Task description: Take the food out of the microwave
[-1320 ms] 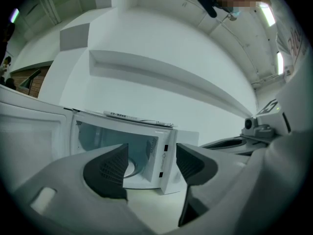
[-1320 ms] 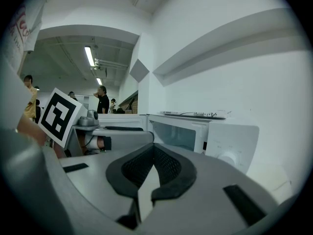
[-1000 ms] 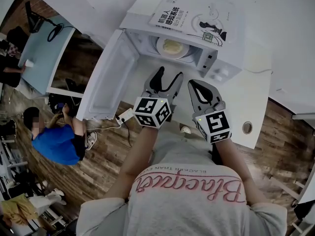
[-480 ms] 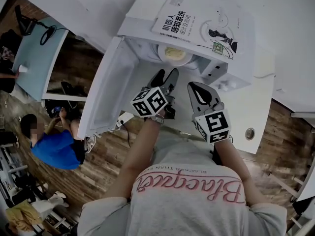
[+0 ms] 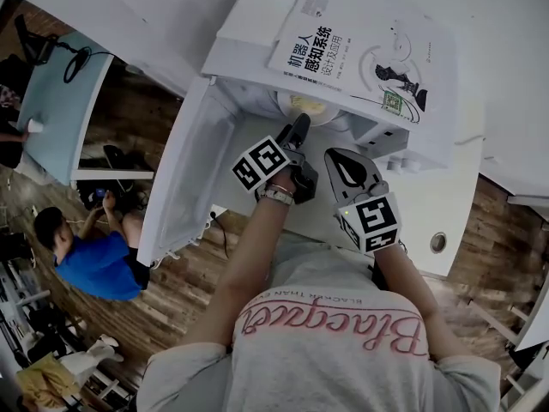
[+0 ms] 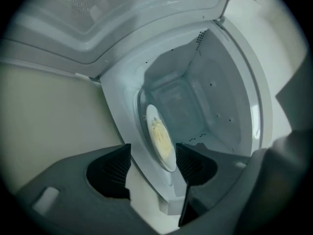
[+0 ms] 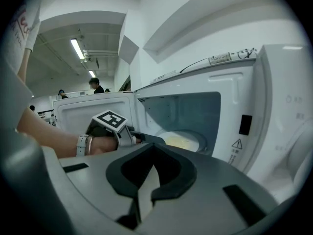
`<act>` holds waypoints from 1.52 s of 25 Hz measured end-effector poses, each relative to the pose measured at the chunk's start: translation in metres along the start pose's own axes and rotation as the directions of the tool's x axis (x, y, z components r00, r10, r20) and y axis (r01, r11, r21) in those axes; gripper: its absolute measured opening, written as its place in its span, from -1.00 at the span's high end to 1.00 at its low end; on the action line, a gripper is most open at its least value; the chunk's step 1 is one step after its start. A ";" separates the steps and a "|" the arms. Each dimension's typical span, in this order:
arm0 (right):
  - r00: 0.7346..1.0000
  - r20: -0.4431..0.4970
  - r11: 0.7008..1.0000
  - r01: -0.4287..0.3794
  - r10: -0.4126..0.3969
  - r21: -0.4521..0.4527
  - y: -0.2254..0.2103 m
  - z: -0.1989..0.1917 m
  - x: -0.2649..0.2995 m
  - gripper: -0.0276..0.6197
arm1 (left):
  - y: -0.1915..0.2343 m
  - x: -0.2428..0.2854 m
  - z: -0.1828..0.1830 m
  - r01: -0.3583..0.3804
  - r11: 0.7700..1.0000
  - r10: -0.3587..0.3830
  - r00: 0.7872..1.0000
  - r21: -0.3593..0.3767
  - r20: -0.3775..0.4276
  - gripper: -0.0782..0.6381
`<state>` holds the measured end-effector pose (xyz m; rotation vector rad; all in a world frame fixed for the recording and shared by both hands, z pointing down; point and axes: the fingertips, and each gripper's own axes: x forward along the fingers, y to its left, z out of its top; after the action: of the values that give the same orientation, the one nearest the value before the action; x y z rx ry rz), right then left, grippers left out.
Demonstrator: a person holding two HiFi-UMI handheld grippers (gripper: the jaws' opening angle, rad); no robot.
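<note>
The white microwave [image 5: 243,48] stands open, its door [image 5: 184,174] swung out to the left. Inside lies a white plate [image 5: 310,106] of pale yellow food [image 6: 159,136]. My left gripper [image 5: 299,130] reaches into the opening, rolled onto its side. Its jaws are open and frame the near rim of the plate [image 6: 166,148] without visibly touching it. The right gripper view shows the plate [image 7: 183,141] just beyond the left gripper [image 7: 143,139]. My right gripper [image 5: 329,154] hangs in front of the microwave, shut [image 7: 146,197] and empty.
A book [image 5: 360,54] lies on top of the microwave. The microwave's control panel [image 7: 274,126] is at the right of the cavity. The white table [image 5: 429,191] has a round grommet [image 5: 438,242] near its front edge. A person in blue [image 5: 90,260] crouches at lower left.
My left gripper has moved forward into the microwave opening and rolled onto its side. The right gripper has barely moved.
</note>
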<state>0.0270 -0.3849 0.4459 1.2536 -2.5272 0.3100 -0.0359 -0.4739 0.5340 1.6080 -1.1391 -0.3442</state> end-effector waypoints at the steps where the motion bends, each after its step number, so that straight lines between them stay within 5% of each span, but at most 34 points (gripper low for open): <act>1: 1.000 0.000 1.000 0.001 -0.001 0.001 -0.002 0.000 0.001 0.89 | 0.001 0.003 0.000 -0.008 1.000 0.008 1.000 -0.009 -0.002 -0.03; 11: 1.000 -0.008 1.000 0.016 -0.016 0.012 -0.011 -0.003 0.004 0.89 | 0.019 0.012 -0.008 -0.072 0.991 0.062 0.994 -0.112 -0.088 0.01; 17: 1.000 0.001 1.000 0.010 -0.010 0.003 -0.008 -0.002 0.001 0.89 | 0.012 0.010 -0.012 -0.073 0.984 0.051 0.990 -0.166 -0.132 0.26; 38: 0.999 0.044 0.999 0.025 -0.023 -0.030 -0.007 0.006 -0.021 0.89 | 0.003 -0.002 -0.003 -0.077 0.948 0.051 0.995 -0.309 -0.088 0.68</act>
<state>0.0434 -0.3755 0.4334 1.2921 -2.5418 0.2405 -0.0360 -0.4706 0.5375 1.2924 -1.0174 -0.3937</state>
